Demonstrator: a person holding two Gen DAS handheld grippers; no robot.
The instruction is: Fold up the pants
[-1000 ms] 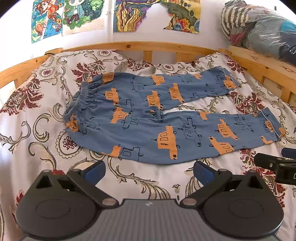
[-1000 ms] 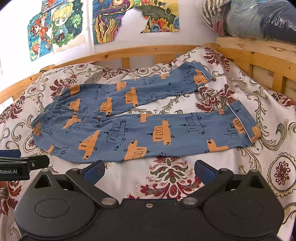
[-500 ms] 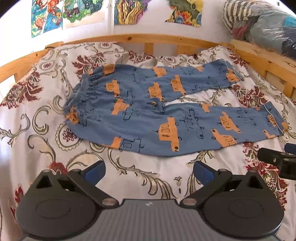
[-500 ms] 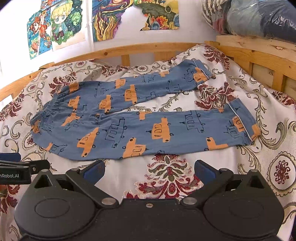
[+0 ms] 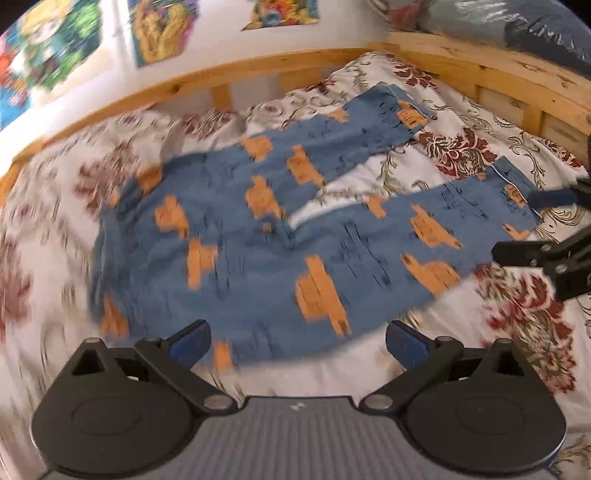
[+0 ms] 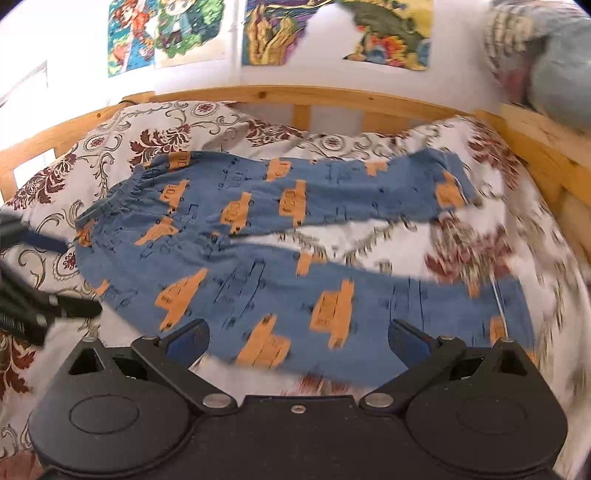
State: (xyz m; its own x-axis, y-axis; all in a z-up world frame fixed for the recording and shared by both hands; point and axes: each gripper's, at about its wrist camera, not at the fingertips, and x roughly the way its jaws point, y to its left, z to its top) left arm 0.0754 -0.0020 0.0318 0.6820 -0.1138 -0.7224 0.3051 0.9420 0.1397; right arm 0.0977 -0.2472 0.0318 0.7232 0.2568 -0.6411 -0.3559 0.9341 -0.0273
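Note:
Blue pants (image 5: 258, 251) with orange car prints lie spread flat on the bed, waistband to the left, both legs running right. In the right wrist view the pants (image 6: 280, 258) fill the middle. My left gripper (image 5: 297, 341) is open, its blue pads over the near edge of the seat part. My right gripper (image 6: 297, 341) is open over the near leg. The right gripper (image 5: 546, 229) also shows at the right edge of the left wrist view, beside the near leg's cuff. The left gripper (image 6: 40, 277) shows at the left edge of the right wrist view, next to the waistband. Both views are motion-blurred.
A floral bedsheet (image 5: 517, 310) covers the bed. A wooden bed rail (image 6: 295, 96) runs along the back and right side. Bagged bedding (image 5: 517, 22) sits on the right ledge. Posters (image 6: 166, 33) hang on the wall.
Both grippers have moved forward toward the pants, which now look much larger. The left wrist view has swung right, the right wrist view left. Both stay open.

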